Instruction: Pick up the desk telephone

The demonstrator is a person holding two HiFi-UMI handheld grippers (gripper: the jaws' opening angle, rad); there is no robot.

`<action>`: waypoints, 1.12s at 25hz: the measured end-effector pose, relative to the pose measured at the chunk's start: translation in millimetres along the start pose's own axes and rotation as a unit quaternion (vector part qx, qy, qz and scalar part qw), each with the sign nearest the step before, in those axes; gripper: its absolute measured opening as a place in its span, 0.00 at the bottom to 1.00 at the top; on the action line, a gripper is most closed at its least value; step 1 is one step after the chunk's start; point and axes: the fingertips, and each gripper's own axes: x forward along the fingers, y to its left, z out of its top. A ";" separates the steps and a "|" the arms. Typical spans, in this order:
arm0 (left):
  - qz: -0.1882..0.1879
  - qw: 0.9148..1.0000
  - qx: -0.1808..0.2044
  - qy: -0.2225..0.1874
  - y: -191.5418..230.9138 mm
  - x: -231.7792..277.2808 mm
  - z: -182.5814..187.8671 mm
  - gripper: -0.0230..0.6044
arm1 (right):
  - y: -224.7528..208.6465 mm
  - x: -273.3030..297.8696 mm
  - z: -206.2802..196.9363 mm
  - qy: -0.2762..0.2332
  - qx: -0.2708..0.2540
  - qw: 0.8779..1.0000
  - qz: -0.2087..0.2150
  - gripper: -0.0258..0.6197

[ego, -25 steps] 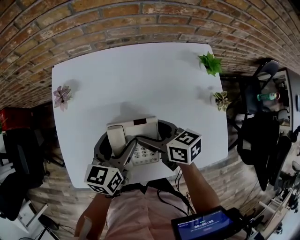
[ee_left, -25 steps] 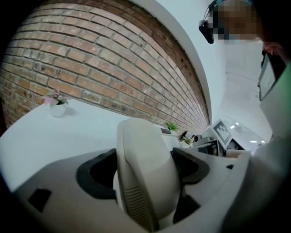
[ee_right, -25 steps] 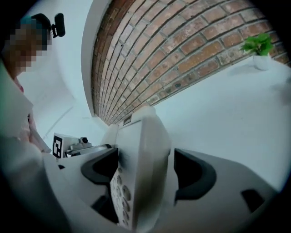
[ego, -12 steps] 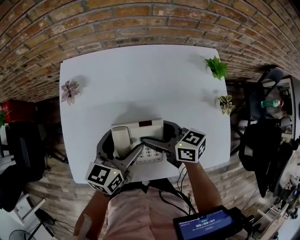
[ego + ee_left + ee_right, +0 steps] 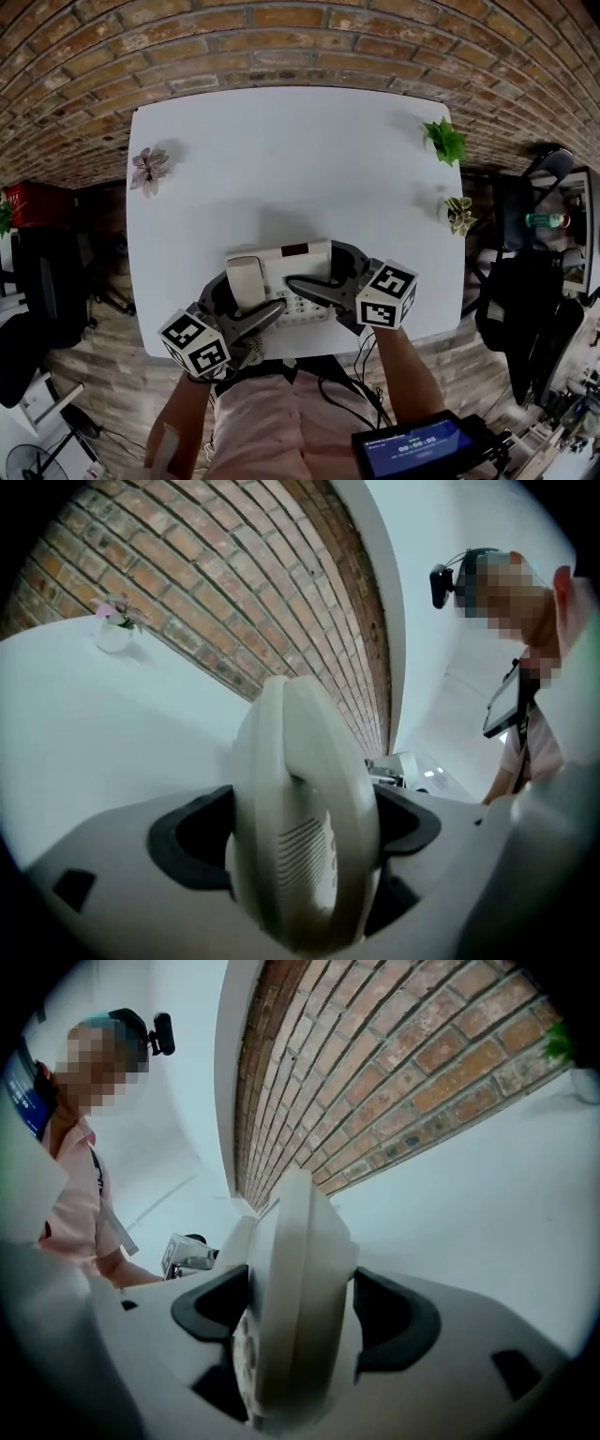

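The off-white desk telephone (image 5: 281,267) sits near the front edge of the white table (image 5: 281,159), handset on its left side. My left gripper (image 5: 239,298) straddles the handset end (image 5: 300,846). Its jaws are opening, and the black pads (image 5: 183,841) stand close at both sides without clearly pressing. My right gripper (image 5: 319,267) comes in from the right and is shut on the phone's right-hand end (image 5: 295,1297), a pad (image 5: 398,1321) flat against each face. Both marker cubes hang over the table's front edge.
A pink flower pot (image 5: 147,169) stands at the table's left edge. A green plant (image 5: 446,141) and a small succulent (image 5: 460,214) stand along the right edge. A brick wall (image 5: 281,37) runs behind. Dark chairs (image 5: 525,281) are at the right, a red crate (image 5: 28,202) at the left.
My left gripper has rolled and swung out to the left, and its jaws have spread. The right gripper and the phone have kept their places on the table.
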 end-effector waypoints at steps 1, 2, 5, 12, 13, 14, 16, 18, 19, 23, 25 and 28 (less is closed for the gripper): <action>0.001 1.000 -0.003 -0.002 0.6 0.3 0.1 0.76 | -0.7 -0.1 -0.7 0.002 0.004 1.000 -0.005 0.60; 0.001 1.000 -0.005 0.000 1.1 0.5 0.1 0.76 | -1.2 -0.1 -1.4 0.004 0.008 1.000 -0.011 0.60; 0.001 1.000 0.003 0.010 -0.6 0.7 0.6 0.75 | 0.6 -1.3 -1.0 0.014 0.012 0.999 -0.027 0.60; 0.003 1.000 0.011 0.017 -11.3 1.1 1.1 0.74 | 9.5 -10.1 3.7 0.019 0.008 0.999 -0.047 0.59; 0.002 1.000 0.007 0.015 -13.8 0.7 2.0 0.74 | 11.5 -11.9 5.6 0.017 0.007 0.999 -0.048 0.59; 0.001 1.000 0.004 0.013 -16.8 -0.1 3.8 0.74 | 14.1 -13.7 8.2 0.014 0.005 0.999 -0.048 0.59; 0.000 1.000 0.009 0.010 -23.8 -2.1 9.8 0.74 | 19.9 -17.7 14.9 0.005 0.001 0.999 -0.048 0.59; 0.000 1.000 0.025 0.011 -31.8 -3.9 18.0 0.74 | 26.4 -22.4 22.3 -0.006 -0.004 0.999 -0.047 0.59; 0.000 0.999 0.037 0.013 -36.4 -5.0 22.4 0.74 | 29.9 -25.1 26.0 -0.011 -0.006 0.999 -0.047 0.59; -0.006 0.997 0.074 0.016 -57.5 -8.8 42.2 0.74 | 46.0 -37.5 45.2 -0.036 -0.016 0.998 -0.045 0.59; -0.008 0.996 0.083 0.015 -67.6 -10.9 52.2 0.74 | 54.7 -42.9 57.2 -0.047 -0.025 0.998 -0.045 0.59; -0.009 0.996 0.086 0.013 -82.4 -14.7 64.3 0.74 | 67.0 -51.0 71.9 -0.051 -0.034 0.997 -0.050 0.59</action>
